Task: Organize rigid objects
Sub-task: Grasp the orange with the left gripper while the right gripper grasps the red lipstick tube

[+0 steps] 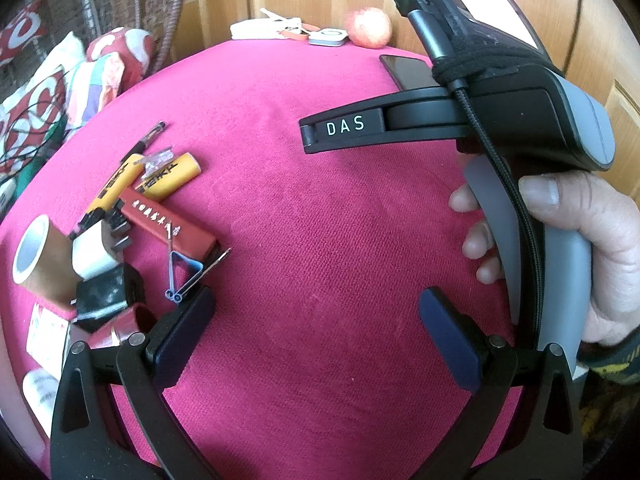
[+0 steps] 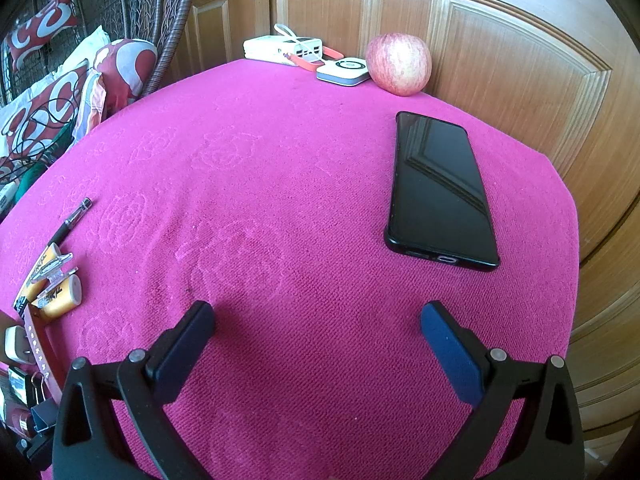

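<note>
A pile of small objects lies at the left of the pink table (image 1: 304, 216): two yellow tubes (image 1: 172, 176), a red box (image 1: 168, 224), a blue binder clip (image 1: 188, 272), a tape roll (image 1: 36, 256), a black pen (image 1: 148, 140). My left gripper (image 1: 316, 332) is open and empty, just right of the pile. My right gripper (image 2: 316, 340) is open and empty over bare cloth; its body (image 1: 520, 120) shows in the left wrist view. A black phone (image 2: 440, 192) lies ahead of it to the right. The yellow tubes (image 2: 56, 292) and pen (image 2: 72, 220) sit at its left.
At the table's far edge stand a red apple (image 2: 400, 64), a white round-dial device (image 2: 344, 70) and a white power strip (image 2: 280, 48). A wooden door (image 2: 500, 40) is behind. Patterned cushions (image 2: 60, 92) and a wicker chair lie to the left.
</note>
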A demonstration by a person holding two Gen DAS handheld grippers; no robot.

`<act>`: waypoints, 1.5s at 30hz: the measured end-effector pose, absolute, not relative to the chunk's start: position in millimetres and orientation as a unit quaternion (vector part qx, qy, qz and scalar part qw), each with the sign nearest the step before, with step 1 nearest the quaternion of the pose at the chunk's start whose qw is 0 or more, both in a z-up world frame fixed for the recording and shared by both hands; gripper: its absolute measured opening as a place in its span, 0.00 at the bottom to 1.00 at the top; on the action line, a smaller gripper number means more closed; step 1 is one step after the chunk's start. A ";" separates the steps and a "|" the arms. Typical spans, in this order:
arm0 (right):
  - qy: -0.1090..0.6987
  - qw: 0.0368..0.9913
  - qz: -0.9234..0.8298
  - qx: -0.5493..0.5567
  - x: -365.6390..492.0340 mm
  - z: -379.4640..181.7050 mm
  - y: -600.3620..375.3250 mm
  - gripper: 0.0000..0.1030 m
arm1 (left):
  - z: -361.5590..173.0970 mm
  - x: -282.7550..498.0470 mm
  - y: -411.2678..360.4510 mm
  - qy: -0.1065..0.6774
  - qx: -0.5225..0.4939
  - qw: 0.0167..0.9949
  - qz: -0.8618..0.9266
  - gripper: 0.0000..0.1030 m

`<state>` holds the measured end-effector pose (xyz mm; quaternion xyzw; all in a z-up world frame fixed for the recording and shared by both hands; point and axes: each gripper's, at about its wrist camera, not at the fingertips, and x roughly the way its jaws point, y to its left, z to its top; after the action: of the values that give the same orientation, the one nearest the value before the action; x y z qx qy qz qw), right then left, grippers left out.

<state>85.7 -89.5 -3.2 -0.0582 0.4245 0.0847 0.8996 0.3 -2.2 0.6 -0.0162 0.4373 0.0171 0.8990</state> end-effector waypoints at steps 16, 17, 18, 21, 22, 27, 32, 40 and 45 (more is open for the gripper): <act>0.267 0.916 0.294 0.061 33.2 81.6 -118.0 1.00 | 101.0 -160.6 124.8 0.229 -0.149 0.955 0.118 1.00; 0.267 0.907 0.320 0.062 28.4 79.4 -113.8 1.00 | 95.6 -170.5 134.7 0.230 -0.160 0.951 0.131 1.00; 0.274 0.895 0.348 0.051 24.0 75.9 -106.5 1.00 | 89.0 -179.1 140.5 0.236 -0.169 0.946 0.144 1.00; 0.290 0.872 0.393 -0.041 5.1 60.7 -75.2 1.00 | 66.0 -186.1 136.8 0.281 -0.185 0.932 0.138 1.00; 0.290 0.867 0.400 -0.070 -2.3 55.3 -66.1 1.00 | 58.1 -184.5 131.3 0.299 -0.186 0.927 0.130 1.00; 0.299 0.849 0.423 -0.108 -10.8 44.8 -55.8 1.00 | 21.9 -159.2 90.5 0.363 -0.160 0.916 0.055 0.99; 0.317 0.825 0.456 -0.105 -11.1 38.3 -58.5 1.00 | 11.0 -127.6 56.0 0.403 -0.121 0.907 0.022 0.73; 0.291 0.793 0.516 -0.146 -30.9 43.3 -30.1 0.98 | -1.7 -106.3 50.2 0.424 -0.109 0.897 0.054 0.48; 0.296 0.771 0.537 -0.175 -45.0 36.0 -6.9 0.96 | -1.5 -120.9 57.7 0.416 -0.129 0.898 0.058 0.40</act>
<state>-45.0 -6.9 36.0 -0.1750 0.2956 0.5369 0.7705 -120.9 57.7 -1.5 -0.1293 0.4162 0.0582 0.8981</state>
